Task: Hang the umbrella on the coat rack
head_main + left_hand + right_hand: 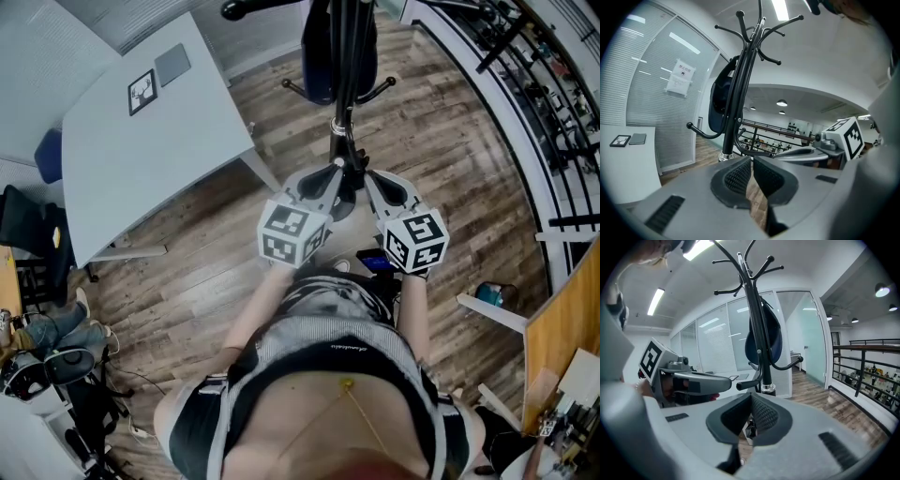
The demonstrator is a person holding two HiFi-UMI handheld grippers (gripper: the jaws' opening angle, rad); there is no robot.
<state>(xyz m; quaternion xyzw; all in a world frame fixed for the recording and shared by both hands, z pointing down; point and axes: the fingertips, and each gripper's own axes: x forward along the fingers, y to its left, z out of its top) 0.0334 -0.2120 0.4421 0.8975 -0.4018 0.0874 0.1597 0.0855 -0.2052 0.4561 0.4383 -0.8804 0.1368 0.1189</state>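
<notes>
A black coat rack (343,94) stands on the wood floor just ahead of me. A dark blue umbrella (319,56) hangs against its pole, below the top hooks; it shows too in the left gripper view (721,101) and in the right gripper view (765,341). My left gripper (330,176) (752,161) is shut with nothing between its pads, just left of the pole's lower part. My right gripper (371,180) (751,400) is shut and empty, just right of the pole. Neither gripper touches the umbrella.
A white table (122,159) with a marker card (142,91) stands at the left. A black railing (525,84) curves along the right. Curved lower hooks (382,86) stick out from the rack. Chairs and bags crowd the lower left.
</notes>
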